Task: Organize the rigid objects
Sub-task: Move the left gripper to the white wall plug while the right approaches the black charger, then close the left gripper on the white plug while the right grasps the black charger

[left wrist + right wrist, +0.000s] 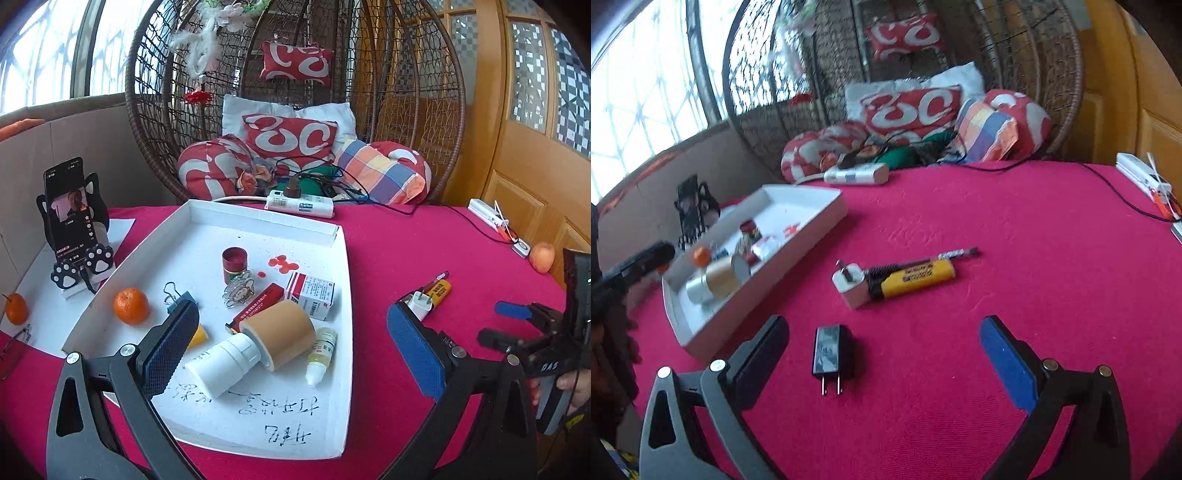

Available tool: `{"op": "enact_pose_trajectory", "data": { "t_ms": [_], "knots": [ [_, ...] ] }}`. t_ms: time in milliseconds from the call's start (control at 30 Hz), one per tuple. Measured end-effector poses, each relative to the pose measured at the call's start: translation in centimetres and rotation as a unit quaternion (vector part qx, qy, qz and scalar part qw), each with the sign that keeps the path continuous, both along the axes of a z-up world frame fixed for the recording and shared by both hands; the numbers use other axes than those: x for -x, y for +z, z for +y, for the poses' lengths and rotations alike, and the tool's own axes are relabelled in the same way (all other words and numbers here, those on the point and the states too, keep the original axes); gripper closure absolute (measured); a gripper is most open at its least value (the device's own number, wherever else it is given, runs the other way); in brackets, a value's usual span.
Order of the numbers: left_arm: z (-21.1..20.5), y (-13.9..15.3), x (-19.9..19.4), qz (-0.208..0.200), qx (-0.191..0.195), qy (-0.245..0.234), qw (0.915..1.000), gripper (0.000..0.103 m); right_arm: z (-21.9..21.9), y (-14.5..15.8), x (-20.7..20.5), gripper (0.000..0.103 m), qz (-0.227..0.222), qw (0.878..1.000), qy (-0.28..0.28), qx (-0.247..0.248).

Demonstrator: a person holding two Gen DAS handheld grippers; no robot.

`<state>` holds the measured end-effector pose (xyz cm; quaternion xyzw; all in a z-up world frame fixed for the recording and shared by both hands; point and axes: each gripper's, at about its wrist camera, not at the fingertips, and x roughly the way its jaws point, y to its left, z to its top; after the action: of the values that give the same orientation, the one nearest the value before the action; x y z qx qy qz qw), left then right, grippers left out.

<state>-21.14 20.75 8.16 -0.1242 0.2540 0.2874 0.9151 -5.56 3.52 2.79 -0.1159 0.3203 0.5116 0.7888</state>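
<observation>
Black charger — prongs toward camera — between right gripper's spread fingers.

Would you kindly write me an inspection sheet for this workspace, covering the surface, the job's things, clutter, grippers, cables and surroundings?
Surface: red tablecloth, round table.
Job's things: white tray holding tape roll, white bottle, dropper bottle, medicine box, red jar; outside it, black charger, white charger, yellow lighter.
Clutter: tangerine in tray, apple, phone on stand.
Grippers: left gripper open over tray; right gripper open around black charger.
Cables: black cable across cloth; power strip.
Surroundings: wicker hanging chair with cushions, window, wooden door.
</observation>
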Motion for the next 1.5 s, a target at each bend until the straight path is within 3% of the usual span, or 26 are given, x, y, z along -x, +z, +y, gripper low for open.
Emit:
{"op": "enact_pose_trajectory", "data": {
  "t_ms": [167,300,367,400,567,667,833,967,1067,1100,1500],
  "knots": [
    [-1.1,-0.3,-1.5,0.015,-0.002,-0.036,0.9993,0.000,3.1,-1.7,2.3,0.003,0.000,0.997,0.060,0.040],
    [-2.4,-0.9,-4.3,0.028,0.009,-0.086,0.9959,0.000,4.5,-3.4,2.6,0.043,-0.008,0.994,0.070,0.088],
    [-2.9,-1.5,-6.2,0.039,0.025,-0.108,0.9931,0.000,4.1,-3.1,2.3,0.060,-0.009,0.995,0.067,0.077],
    [-3.2,-1.8,-7.2,0.041,0.036,-0.118,0.9916,0.000,3.8,-3.2,2.0,0.074,-0.004,0.995,0.067,0.079],
    [-5.3,-3.7,-12.3,0.075,0.062,-0.170,0.9807,0.000,-0.2,-2.9,-1.6,0.074,0.012,0.997,-0.012,0.071],
    [-5.7,-5.0,-14.7,0.091,0.073,-0.175,0.9777,0.001,-3.7,-2.8,-4.7,0.074,0.040,0.995,-0.071,0.051],
    [-4.7,-6.9,-17.5,0.107,0.074,-0.159,0.9786,0.035,-5.1,-2.9,-5.7,0.073,0.056,0.994,-0.090,0.035],
    [-4.5,-7.5,-18.2,0.112,0.075,-0.165,0.9771,0.044,-4.8,-2.9,-5.7,0.073,0.054,0.994,-0.087,0.037],
    [-5.1,-7.6,-18.3,0.117,0.064,-0.175,0.9754,0.068,-5.2,-2.9,-6.3,0.073,0.070,0.994,-0.085,0.025],
    [-5.2,-7.5,-18.2,0.115,0.065,-0.180,0.9747,0.071,-5.2,-3.0,-6.2,0.073,0.073,0.993,-0.085,0.023],
    [-7.4,-5.9,-14.9,0.094,0.050,-0.194,0.9751,0.071,-5.0,-2.8,-5.9,0.073,0.069,0.993,-0.088,0.025]
  ]
}}
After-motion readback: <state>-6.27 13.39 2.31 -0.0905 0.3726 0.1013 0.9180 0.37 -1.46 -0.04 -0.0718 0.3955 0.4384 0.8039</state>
